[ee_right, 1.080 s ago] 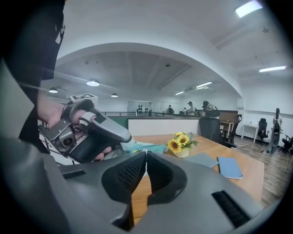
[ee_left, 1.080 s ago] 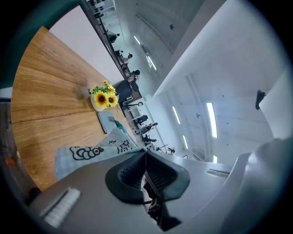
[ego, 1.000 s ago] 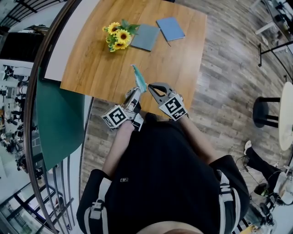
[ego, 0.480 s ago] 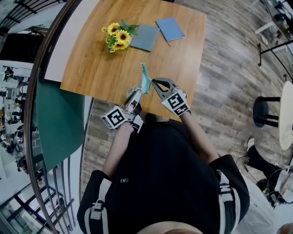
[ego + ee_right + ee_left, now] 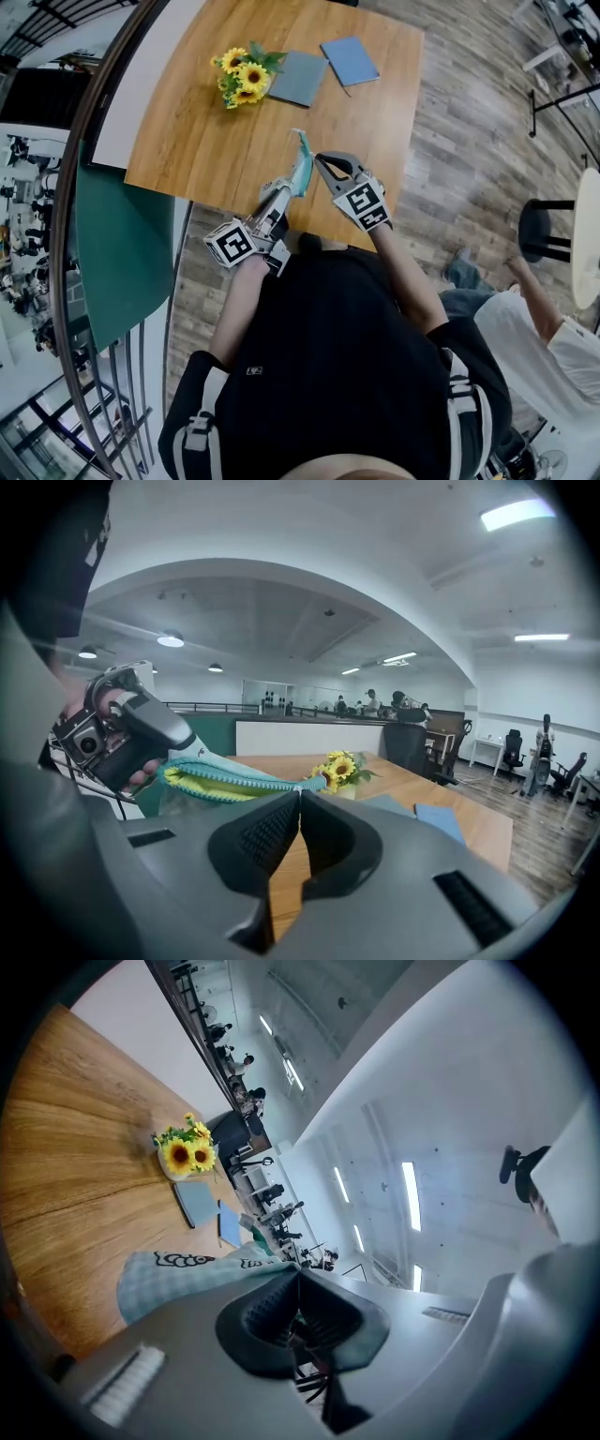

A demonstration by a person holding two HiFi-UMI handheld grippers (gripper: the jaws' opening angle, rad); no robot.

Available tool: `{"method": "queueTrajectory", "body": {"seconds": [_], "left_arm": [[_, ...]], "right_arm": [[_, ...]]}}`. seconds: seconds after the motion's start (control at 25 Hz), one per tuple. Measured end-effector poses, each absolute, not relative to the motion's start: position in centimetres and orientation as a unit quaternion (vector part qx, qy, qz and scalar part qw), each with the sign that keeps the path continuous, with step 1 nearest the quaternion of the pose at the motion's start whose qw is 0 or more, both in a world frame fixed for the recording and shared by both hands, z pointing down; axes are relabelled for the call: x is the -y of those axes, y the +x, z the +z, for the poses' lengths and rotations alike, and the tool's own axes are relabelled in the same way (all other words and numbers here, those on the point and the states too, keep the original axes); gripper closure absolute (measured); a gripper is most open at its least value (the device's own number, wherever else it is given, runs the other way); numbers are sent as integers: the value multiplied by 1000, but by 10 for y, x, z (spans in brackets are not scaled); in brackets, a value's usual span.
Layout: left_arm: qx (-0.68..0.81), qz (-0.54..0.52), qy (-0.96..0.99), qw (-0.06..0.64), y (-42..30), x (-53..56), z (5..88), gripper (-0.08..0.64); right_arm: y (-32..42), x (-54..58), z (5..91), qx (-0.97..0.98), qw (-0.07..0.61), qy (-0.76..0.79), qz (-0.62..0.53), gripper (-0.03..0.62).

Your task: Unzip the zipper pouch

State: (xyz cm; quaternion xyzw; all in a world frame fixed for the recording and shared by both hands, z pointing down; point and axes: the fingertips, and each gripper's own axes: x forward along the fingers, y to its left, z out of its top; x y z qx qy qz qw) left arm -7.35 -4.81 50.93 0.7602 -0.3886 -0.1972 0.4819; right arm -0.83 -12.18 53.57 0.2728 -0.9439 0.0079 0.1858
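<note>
The zipper pouch (image 5: 301, 167) is teal checked cloth, held in the air over the near edge of the wooden table (image 5: 197, 141). My left gripper (image 5: 282, 191) is shut on the pouch's near end; in the left gripper view the cloth (image 5: 183, 1274) runs out from the closed jaw tips (image 5: 298, 1270). My right gripper (image 5: 319, 159) is shut on the zipper pull at the pouch's other end. In the right gripper view the pouch (image 5: 234, 782) gapes, showing yellow lining, with the zipper ending at my closed jaws (image 5: 300, 791) and the left gripper (image 5: 131, 726) beyond.
A bunch of sunflowers (image 5: 242, 75) stands at the table's far side, beside a grey-green notebook (image 5: 300, 77) and a blue one (image 5: 350, 59). A railing and drop lie left of the table. A person (image 5: 525, 323) stands on the wood floor at the right.
My right gripper has moved away from the left one, farther over the table, and the pouch has swung with it. A person has come into view at the lower right.
</note>
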Motion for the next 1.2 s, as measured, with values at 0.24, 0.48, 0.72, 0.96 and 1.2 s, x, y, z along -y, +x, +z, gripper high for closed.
{"method": "queueTrajectory", "body": {"seconds": [0.24, 0.48, 0.72, 0.96, 1.2], "left_arm": [[371, -204, 772, 474, -69, 47, 498, 558], [363, -198, 780, 469, -68, 43, 493, 558], [357, -195, 787, 464, -66, 40, 489, 558], [355, -196, 789, 462, -68, 36, 488, 558], [347, -195, 795, 458, -65, 35, 487, 558]], "right_arm": [[-4, 132, 534, 941, 186, 283, 6, 583], [0, 136, 532, 939, 186, 288, 1, 581], [9, 146, 531, 934, 178, 309, 12, 584], [26, 157, 528, 929, 178, 325, 10, 583], [31, 158, 531, 927, 178, 330, 13, 581]]}}
